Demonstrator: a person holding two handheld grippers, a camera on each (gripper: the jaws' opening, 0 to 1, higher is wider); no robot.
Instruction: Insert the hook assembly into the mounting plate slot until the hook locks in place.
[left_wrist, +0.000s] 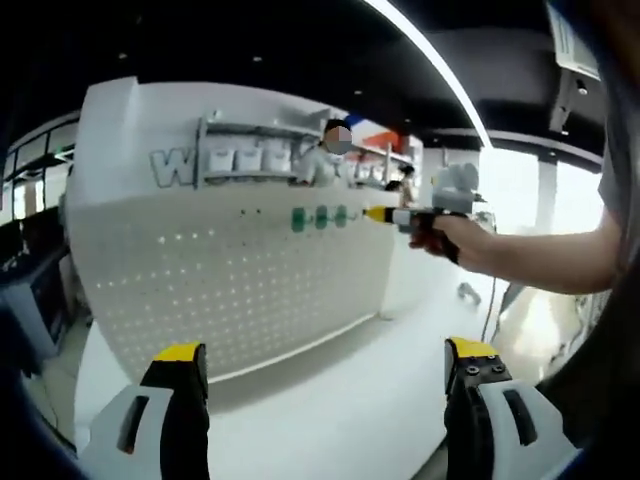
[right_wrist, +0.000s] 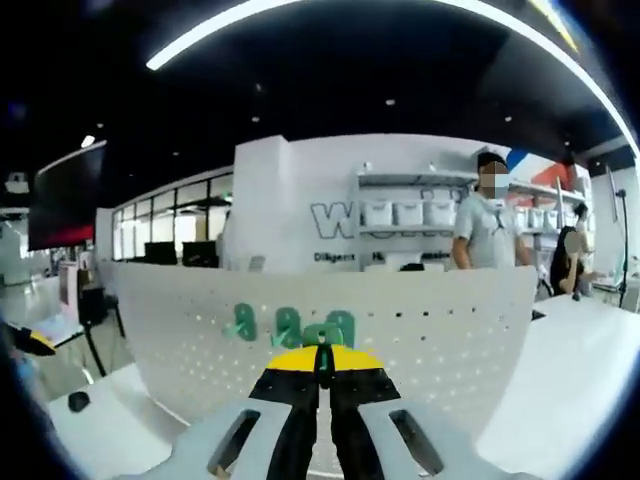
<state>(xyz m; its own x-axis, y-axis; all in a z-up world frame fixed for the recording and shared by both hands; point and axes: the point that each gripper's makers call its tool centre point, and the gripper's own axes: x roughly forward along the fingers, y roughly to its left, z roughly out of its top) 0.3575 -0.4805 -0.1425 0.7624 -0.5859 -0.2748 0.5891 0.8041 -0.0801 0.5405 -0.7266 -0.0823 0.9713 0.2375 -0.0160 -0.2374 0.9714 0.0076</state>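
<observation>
A white perforated mounting plate (left_wrist: 240, 280) (right_wrist: 440, 320) stands upright on the white table. Three green hooks (left_wrist: 321, 217) sit side by side in its upper row. In the right gripper view two of them (right_wrist: 243, 322) (right_wrist: 288, 325) hang to the left. The rightmost green hook (right_wrist: 332, 329) (left_wrist: 341, 215) sits at the plate, right at my right gripper's (right_wrist: 321, 358) (left_wrist: 372, 214) yellow tips. The jaws are shut on it, with a green sliver showing between them. A hand (left_wrist: 445, 238) holds that gripper. My left gripper (left_wrist: 325, 355) is open and holds nothing, well back from the plate.
The white table (left_wrist: 380, 370) runs in front of the plate. A small dark object (right_wrist: 78, 401) lies on the table at the left. Behind the plate are shelves with white bins (right_wrist: 408, 213), and a person (right_wrist: 487, 225) stands there.
</observation>
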